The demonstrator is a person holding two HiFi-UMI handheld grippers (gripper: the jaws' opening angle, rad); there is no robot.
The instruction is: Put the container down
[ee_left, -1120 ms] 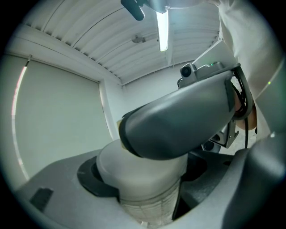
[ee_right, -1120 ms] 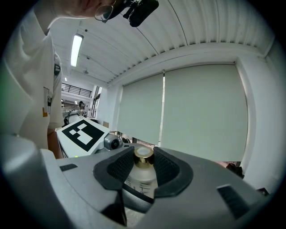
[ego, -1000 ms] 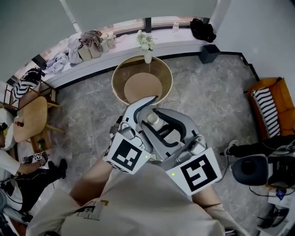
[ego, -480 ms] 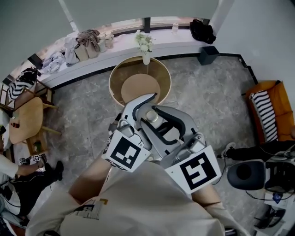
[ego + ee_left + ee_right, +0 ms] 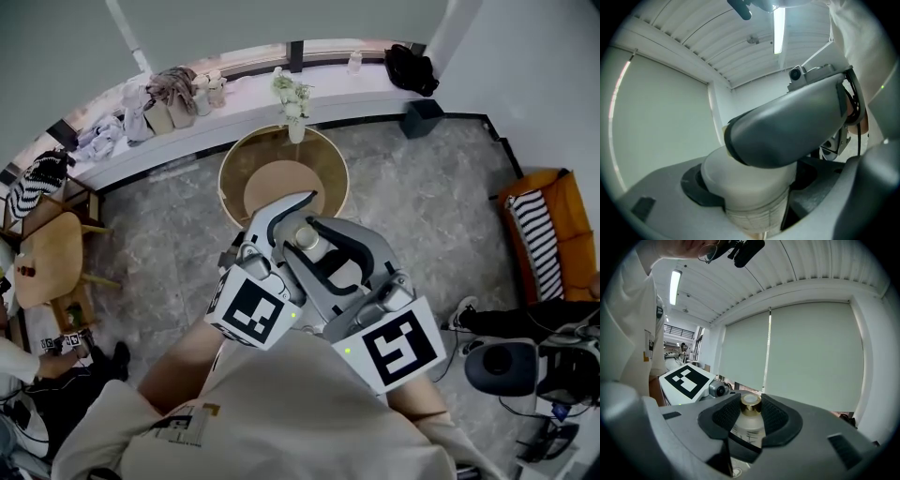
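Left hand-held gripper [image 5: 289, 223] and right hand-held gripper [image 5: 330, 253] both clamp the container [image 5: 307, 238], a pale bottle with a gold cap, held in the air before the torso. Over the last second we have carried it nearer the round worktop [image 5: 231, 178]. The grip is unchanged, so we judge set-down still ahead. Bottle upright: long axis vertical, cap pointing up.

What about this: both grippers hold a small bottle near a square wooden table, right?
Not quite: the head view shows the wooden table is round, not square. The left gripper and right gripper do hold the small bottle near it.
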